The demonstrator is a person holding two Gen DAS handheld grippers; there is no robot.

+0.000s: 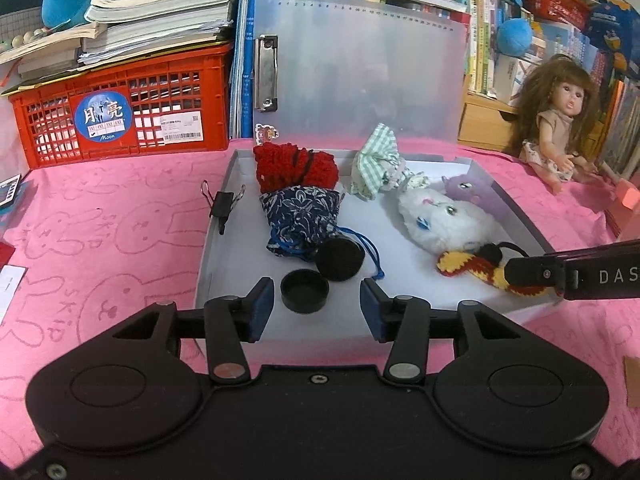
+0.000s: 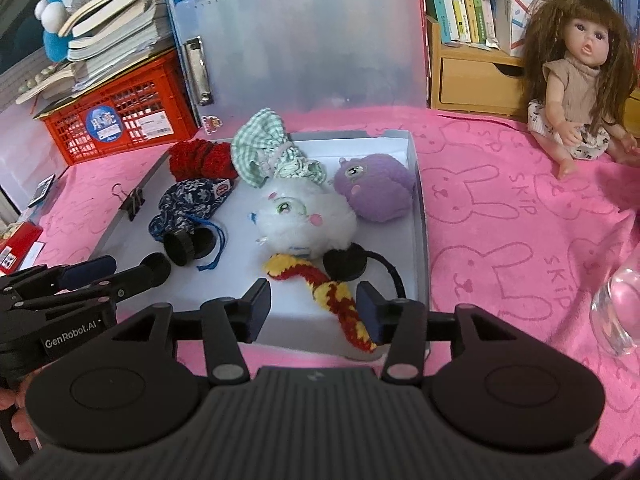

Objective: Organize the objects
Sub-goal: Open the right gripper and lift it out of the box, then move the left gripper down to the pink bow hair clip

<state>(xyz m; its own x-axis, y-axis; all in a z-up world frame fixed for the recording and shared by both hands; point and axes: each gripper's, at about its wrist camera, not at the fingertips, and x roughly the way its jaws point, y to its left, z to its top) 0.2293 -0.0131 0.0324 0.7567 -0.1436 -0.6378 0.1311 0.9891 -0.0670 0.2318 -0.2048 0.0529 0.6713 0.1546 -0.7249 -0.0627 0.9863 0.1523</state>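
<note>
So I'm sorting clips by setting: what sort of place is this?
Probably a home bedroom or study corner: crammed bookshelves, a doll sitting on a pink bunny-print cloth, and a red crate piled with books.

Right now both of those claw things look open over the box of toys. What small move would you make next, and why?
Probably lift both grippers back and clear. The left gripper stands open by the small black lid, and the right gripper stands open around the red-and-yellow knitted scarf, pressing on neither. Both pieces already lie in the white box, so neither seems to need another grip.
</note>
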